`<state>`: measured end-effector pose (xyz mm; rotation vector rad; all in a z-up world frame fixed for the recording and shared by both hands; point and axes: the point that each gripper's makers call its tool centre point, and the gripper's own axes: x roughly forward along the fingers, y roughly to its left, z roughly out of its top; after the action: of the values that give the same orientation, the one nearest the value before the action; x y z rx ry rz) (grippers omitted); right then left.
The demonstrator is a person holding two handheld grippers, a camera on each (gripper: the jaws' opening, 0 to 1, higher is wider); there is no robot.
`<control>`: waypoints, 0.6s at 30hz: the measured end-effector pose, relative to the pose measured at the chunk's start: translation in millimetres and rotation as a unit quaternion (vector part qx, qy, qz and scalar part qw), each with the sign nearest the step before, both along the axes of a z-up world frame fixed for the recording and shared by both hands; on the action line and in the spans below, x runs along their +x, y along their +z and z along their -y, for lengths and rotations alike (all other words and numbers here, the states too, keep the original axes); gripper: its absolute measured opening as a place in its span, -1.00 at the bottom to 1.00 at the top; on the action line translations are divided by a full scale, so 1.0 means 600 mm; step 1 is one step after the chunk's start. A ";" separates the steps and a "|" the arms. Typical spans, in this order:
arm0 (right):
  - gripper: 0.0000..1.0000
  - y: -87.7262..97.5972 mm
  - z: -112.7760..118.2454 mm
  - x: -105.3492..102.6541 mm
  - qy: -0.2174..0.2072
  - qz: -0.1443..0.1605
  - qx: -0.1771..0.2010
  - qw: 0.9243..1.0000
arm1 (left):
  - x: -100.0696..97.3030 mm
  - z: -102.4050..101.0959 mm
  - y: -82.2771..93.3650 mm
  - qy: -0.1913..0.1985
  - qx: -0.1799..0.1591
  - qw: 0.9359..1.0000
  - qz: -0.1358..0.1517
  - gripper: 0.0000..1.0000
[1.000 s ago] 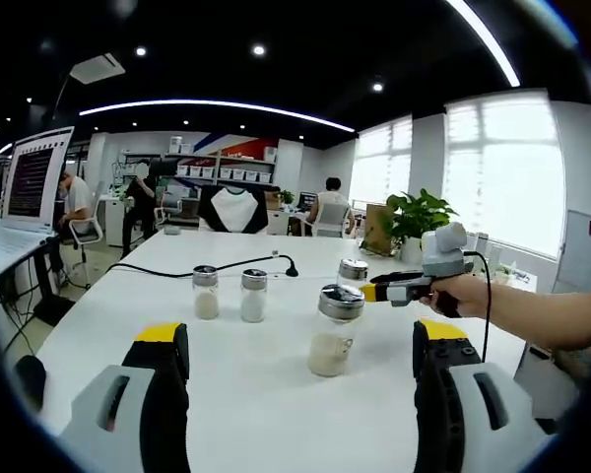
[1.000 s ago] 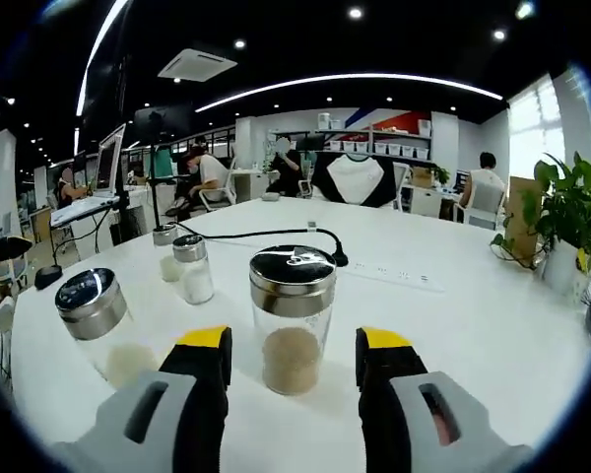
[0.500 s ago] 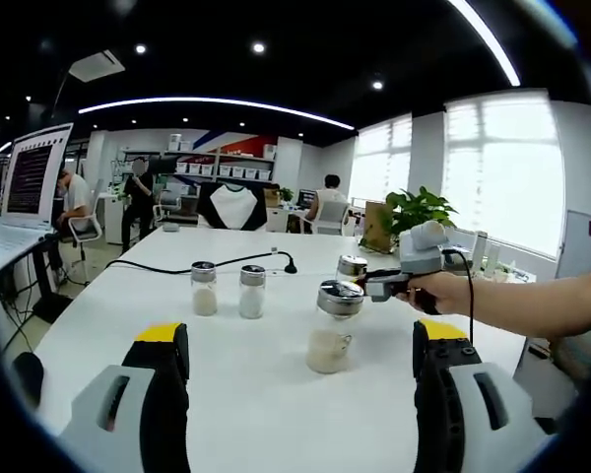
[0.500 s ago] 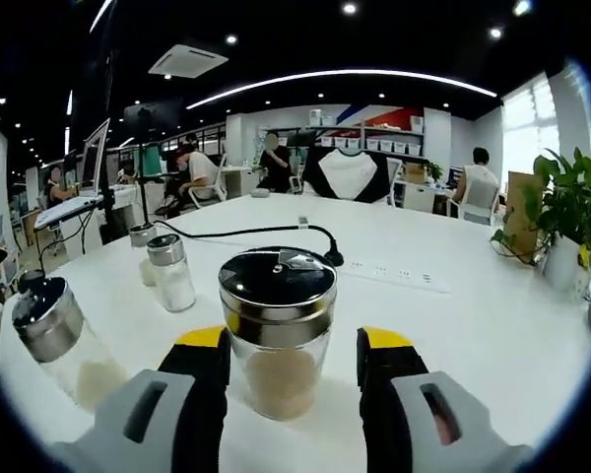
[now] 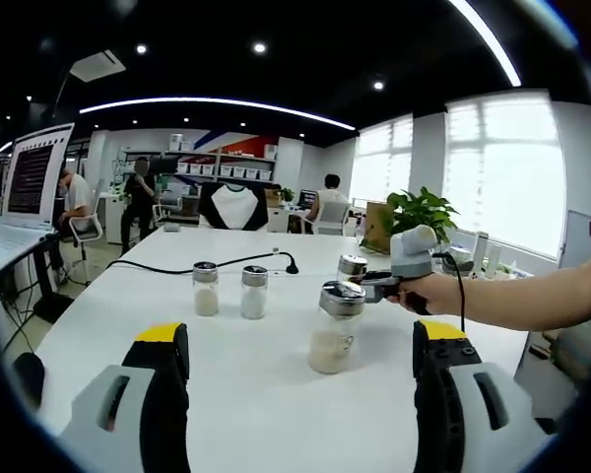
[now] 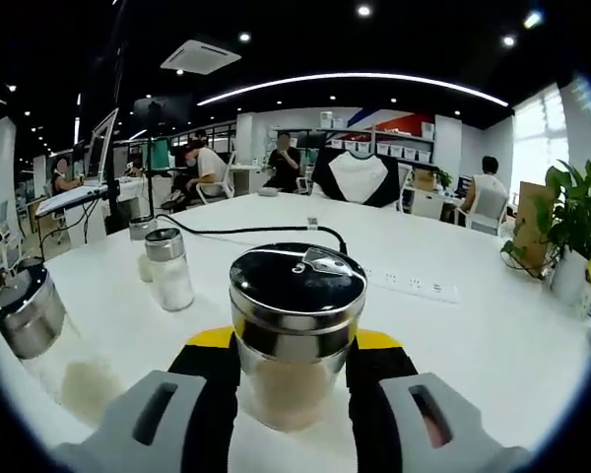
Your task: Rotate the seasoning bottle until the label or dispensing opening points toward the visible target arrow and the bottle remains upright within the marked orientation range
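White table [image 5: 266, 394] filled the foreground of the left gripper view, where the left gripper [image 5: 300, 370] hovered with its jaws wide apart and nothing between them. Beyond it stood an upright jar [image 5: 337, 326], two small shakers [image 5: 227, 291] and a black cable [image 5: 197, 266]; the right gripper [image 5: 374, 286], in a hand [image 5: 428, 293], reached a farther bottle.

From the right gripper view, the right gripper [image 6: 292, 355] had its jaws closed against the seasoning bottle [image 6: 295, 330], upright on the table.
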<state>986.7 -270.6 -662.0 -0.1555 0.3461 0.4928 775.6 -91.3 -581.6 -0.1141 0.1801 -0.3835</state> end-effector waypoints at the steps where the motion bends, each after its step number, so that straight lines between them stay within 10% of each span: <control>1: -0.18 0.000 0.000 0.001 0.000 0.001 0.001 1.000 | 0.000 -0.002 0.000 0.002 -0.001 1.000 0.000 0.99; 18: -0.20 -0.003 -0.001 -0.001 -0.003 -0.005 0.003 1.000 | 0.004 -0.008 -0.002 0.006 -0.003 1.000 -0.001 0.99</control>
<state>986.0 -270.3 -663.5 -0.1457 0.3555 0.4893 777.7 -86.7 -582.9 -0.1220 0.1809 -0.3723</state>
